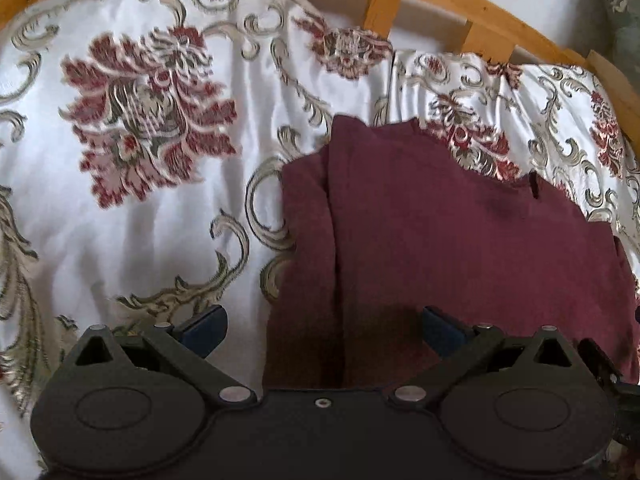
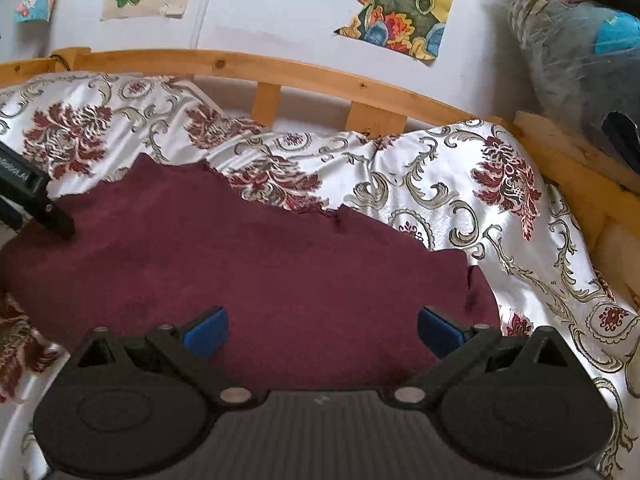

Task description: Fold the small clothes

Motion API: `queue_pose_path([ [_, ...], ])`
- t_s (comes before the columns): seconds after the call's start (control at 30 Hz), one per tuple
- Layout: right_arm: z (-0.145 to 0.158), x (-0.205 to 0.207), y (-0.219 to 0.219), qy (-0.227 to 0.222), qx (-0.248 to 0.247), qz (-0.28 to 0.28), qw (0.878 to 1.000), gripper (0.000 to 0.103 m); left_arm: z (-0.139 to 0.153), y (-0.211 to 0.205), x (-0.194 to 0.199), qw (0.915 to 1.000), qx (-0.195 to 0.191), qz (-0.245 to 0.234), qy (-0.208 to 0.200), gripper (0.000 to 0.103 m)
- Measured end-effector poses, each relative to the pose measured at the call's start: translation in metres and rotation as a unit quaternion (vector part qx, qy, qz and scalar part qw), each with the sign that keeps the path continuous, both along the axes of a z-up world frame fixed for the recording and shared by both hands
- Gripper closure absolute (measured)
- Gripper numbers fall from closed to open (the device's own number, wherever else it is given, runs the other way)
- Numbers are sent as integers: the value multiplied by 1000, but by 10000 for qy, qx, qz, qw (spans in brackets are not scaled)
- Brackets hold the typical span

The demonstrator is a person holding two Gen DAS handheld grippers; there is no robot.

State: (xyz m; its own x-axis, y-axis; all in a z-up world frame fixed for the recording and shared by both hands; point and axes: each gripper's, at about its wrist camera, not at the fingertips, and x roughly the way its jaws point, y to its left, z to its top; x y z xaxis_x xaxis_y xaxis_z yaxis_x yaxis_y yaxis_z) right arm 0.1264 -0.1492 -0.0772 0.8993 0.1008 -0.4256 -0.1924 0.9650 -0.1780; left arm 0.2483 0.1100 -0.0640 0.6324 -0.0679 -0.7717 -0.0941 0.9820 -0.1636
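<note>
A maroon garment lies flat on the floral bedspread, with a folded-over strip along its left side. My left gripper is open above the garment's near left part, its blue pads wide apart, the left one over the bedspread. In the right wrist view the same garment spreads across the middle. My right gripper is open just above its near edge, blue pads wide apart and empty. The left gripper's black body shows at the garment's left end.
A wooden bed rail with slats runs along the far side of the bed. Behind it is a white wall with colourful pictures. A plastic-wrapped bundle sits at the far right. The bedspread is wrinkled to the right.
</note>
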Motion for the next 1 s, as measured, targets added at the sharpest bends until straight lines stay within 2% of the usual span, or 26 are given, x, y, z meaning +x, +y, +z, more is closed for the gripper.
queue_pose_path([
  [0.13,-7,5,2,147,-43,21,9999,0,-13,4,5,9995,-155,79,247,1],
  [0.4,-14,8,6,327,-152,56,9993,0,-18,3,6,9996,-88,37,268,1],
  [0.67,-15,9,6,356,-143,53,9992,0,-21,11,10,9992,-269,24,299,0],
  [1.0,-18,9,7,389,-156,45,9991,0,-20,6,11,9994,-149,-41,301,1],
])
